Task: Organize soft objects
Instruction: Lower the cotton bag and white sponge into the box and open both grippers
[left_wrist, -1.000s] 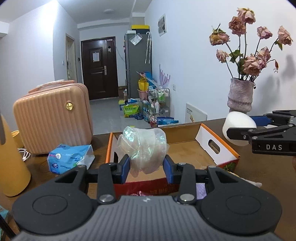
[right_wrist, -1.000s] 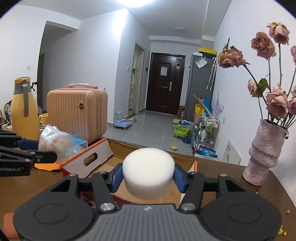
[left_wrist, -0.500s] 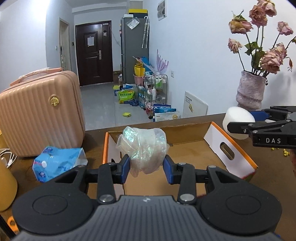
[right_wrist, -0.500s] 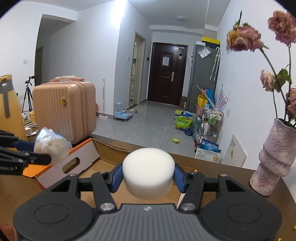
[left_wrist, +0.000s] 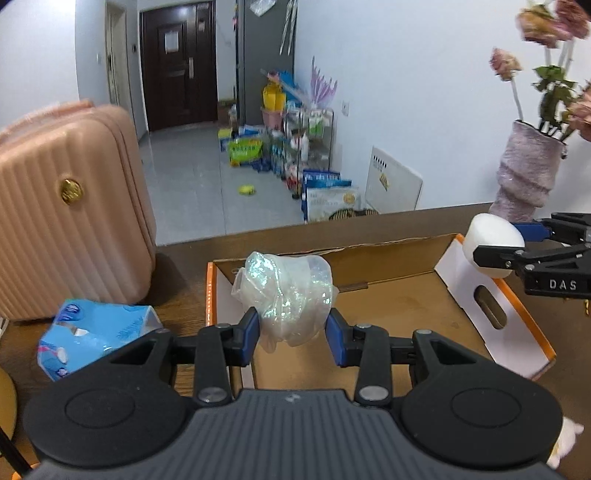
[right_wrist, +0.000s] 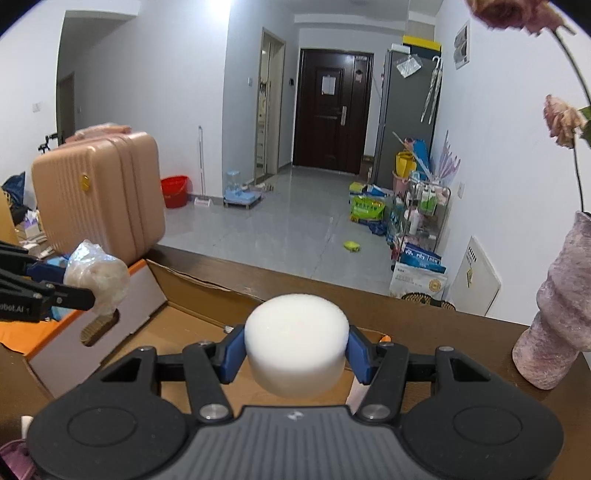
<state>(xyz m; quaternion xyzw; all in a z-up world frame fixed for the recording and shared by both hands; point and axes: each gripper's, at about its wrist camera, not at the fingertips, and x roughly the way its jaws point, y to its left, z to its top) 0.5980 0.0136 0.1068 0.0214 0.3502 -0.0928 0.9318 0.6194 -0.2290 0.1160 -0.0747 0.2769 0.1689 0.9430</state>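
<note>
The left gripper (left_wrist: 291, 334) is clamped on a crinkled plastic bag (left_wrist: 286, 295) (shiny, translucent, with something pale bundled inside); both blue pads (left_wrist: 248, 334) press into its lower sides. The bag is held in the air above the left end of an open cardboard box (left_wrist: 406, 314).

The right gripper (right_wrist: 295, 356) is clamped on a white sponge (right_wrist: 295, 341) (round, flat-topped); its blue pads (right_wrist: 231, 352) press against the sponge's sides. The sponge is held in the air at the right end of the same box (right_wrist: 192, 317), above the white flap (left_wrist: 491, 314) with the hand slot.

The box stands on a brown table (left_wrist: 369, 229), has orange-edged white flaps on both ends, and shows a bare brown floor inside.

Just left of the box, a blue tissue pack (left_wrist: 92, 332) lies on the table. Behind the pack stands a pink ribbed suitcase (left_wrist: 70, 214). At the right end of the table, beyond the right gripper (left_wrist: 532, 254), stands a pinkish vase (right_wrist: 561, 321) with dried roses (left_wrist: 546, 44).

Beyond the table's far edge, a grey tiled floor (right_wrist: 295, 229) leads to a dark door (right_wrist: 332, 110). A wire rack (right_wrist: 424, 206) with bottles and bags stands along the right wall.
</note>
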